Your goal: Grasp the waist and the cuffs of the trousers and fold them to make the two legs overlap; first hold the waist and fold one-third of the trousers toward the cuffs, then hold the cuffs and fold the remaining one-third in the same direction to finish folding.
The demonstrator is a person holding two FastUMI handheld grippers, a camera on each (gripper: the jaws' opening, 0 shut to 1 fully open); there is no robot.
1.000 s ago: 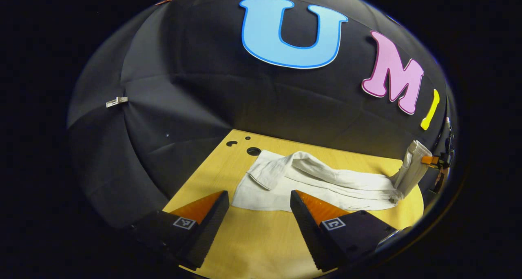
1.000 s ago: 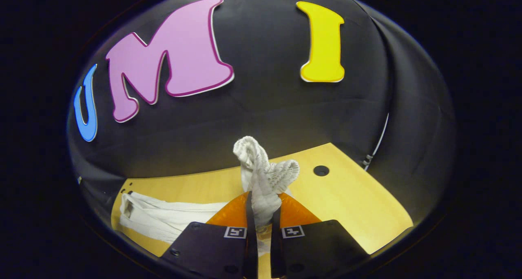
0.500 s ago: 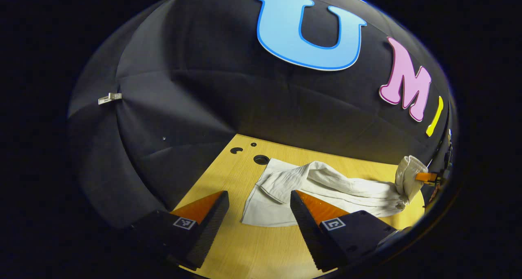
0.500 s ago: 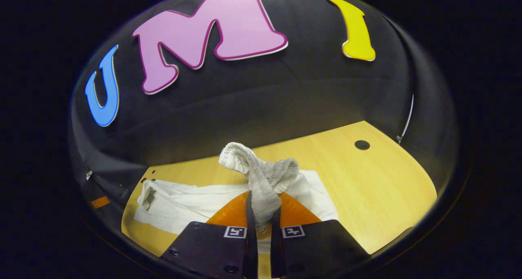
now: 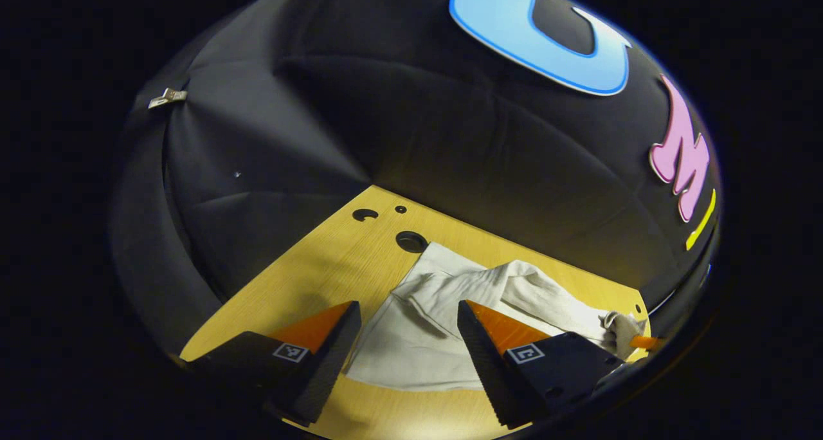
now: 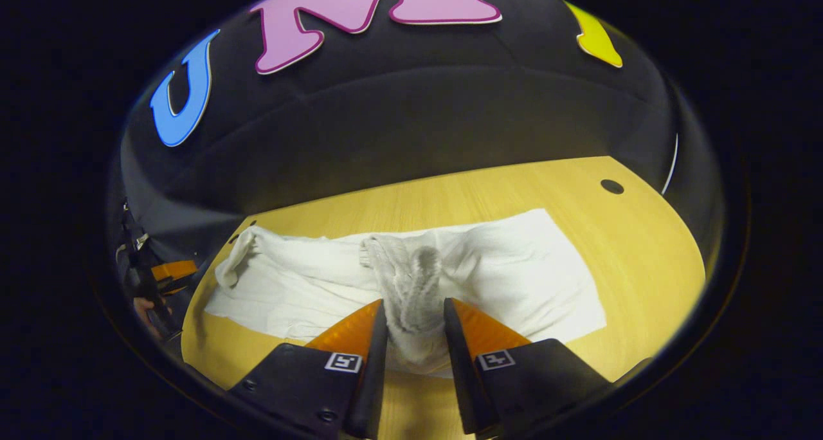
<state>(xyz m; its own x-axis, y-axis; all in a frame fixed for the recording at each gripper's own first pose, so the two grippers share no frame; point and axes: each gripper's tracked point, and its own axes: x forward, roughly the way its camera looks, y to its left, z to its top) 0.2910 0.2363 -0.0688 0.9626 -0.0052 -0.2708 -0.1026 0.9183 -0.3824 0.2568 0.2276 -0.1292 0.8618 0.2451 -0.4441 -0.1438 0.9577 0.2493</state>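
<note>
White trousers (image 5: 418,337) lie crumpled along the wooden table (image 5: 302,273). My left gripper (image 5: 407,306) is open, low over their near flat end, with nothing between its fingers. In the right gripper view the trousers (image 6: 514,266) spread across the table (image 6: 643,253), and a ribbed end (image 6: 415,285) is folded over onto their middle. My right gripper (image 6: 413,303) stands with its jaws parted, the ribbed end lying loosely between them. The right gripper (image 5: 636,341) also appears far right in the left gripper view, beside bunched cloth. The left gripper (image 6: 164,271) appears at the left edge of the right gripper view.
Round holes (image 5: 411,240) pierce the table near the trousers' far corner, and another hole (image 6: 611,186) sits at the back right. Black cloth walls close in behind the table. A hand (image 6: 148,311) holds the far gripper. Bare wood lies to the right of the trousers.
The right gripper came down and carried the ribbed end over onto the trousers, then its jaws widened. The left gripper moved in over the trousers' near end, staying open.
</note>
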